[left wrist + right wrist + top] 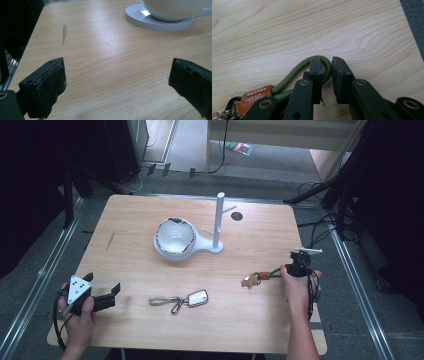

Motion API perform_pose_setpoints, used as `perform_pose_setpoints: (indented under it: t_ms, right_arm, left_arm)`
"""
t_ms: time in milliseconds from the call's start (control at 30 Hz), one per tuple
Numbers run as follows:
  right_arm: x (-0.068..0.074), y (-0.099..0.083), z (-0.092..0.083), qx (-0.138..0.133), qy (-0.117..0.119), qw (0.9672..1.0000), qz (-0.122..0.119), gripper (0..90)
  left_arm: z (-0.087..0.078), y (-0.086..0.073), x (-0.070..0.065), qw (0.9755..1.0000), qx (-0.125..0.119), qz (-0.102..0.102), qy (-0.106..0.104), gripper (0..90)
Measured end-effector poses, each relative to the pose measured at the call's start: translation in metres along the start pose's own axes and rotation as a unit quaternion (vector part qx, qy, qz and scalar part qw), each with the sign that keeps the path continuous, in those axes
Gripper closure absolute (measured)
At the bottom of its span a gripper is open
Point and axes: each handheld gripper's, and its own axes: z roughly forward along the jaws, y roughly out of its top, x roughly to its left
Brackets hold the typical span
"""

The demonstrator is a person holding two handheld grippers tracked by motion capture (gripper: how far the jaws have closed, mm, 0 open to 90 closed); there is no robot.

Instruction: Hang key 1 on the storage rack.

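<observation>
Green rope keychain (294, 72) with the brown leather tag (257, 97) sits near the table's (150, 215) right edge, and the right gripper (327, 67) has its jaws pinched down on the bend of the rope loop. In the high view that keychain (257, 279) trails left from the right gripper (295, 269) toward the metal bits at the far end. My guess is it's light and floppy, so the tag end will dangle and swing once it's lifted. The cord looks grippy enough, and the loop is the sensible spot to grab since the hardware end would likely slip. The left gripper (115, 82) hovers over bare wood at the front left corner, jaws spread wide, holding nothing. A second keychain (180, 300) lies mid-table at the front, and the white stand with its peg post (218, 220) and bowl (175, 237) is farther back.
</observation>
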Motion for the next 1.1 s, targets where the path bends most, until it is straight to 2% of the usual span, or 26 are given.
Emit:
perform_pose_setpoints:
  t_ms: [133,200,300,500,733,833,933,1000,1033,1100]
  right_arm:
    - [0.003,-0.002,0.0,-0.005,-0.007,0.9996,-0.029,80.4]
    - [0.003,-0.001,0.0,-0.005,-0.008,0.9994,-0.032,80.7]
    - [0.006,-0.001,0.001,-0.001,-0.022,0.9985,-0.051,83.3]
    - [0.004,0.0,0.001,0.002,-0.019,0.9987,-0.047,85.3]
    - [0.0,-0.003,0.001,-0.017,-0.007,0.9988,-0.046,87.1]
    - [-0.006,-0.006,0.002,-0.038,0.015,0.9984,-0.039,87.5]
    - [-0.009,-0.008,0.002,-0.048,0.021,0.9977,-0.043,87.6]
    - [-0.013,-0.012,0.002,-0.071,0.028,0.996,-0.046,87.6]
    - [-0.013,-0.012,0.002,-0.071,0.028,0.996,-0.046,87.6]
    - [-0.014,-0.015,-0.001,-0.088,0.03,0.9945,-0.048,87.7]
  left_arm:
    - [0.0,0.0,0.0,1.0,0.001,0.0,0.0,1.3]
    - [0.0,0.0,0.0,1.0,0.001,0.0,0.0,1.3]
    - [0.0,0.0,0.0,1.0,0.002,0.0,-0.001,1.3]
    - [0.001,0.0,0.001,1.0,0.003,-0.004,-0.002,1.3]
    - [0.001,0.0,0.001,1.0,0.005,-0.004,-0.003,1.3]
    - [0.001,0.001,0.001,1.0,0.007,-0.003,-0.002,1.3]
    - [0.001,0.001,0.0,1.0,0.007,-0.002,-0.001,1.3]
    - [0.001,0.001,0.0,1.0,0.006,-0.001,-0.001,1.3]
    - [0.001,0.001,0.0,1.0,0.007,0.0,0.0,1.3]
    - [0.001,0.001,0.0,1.0,0.007,0.0,0.0,1.3]
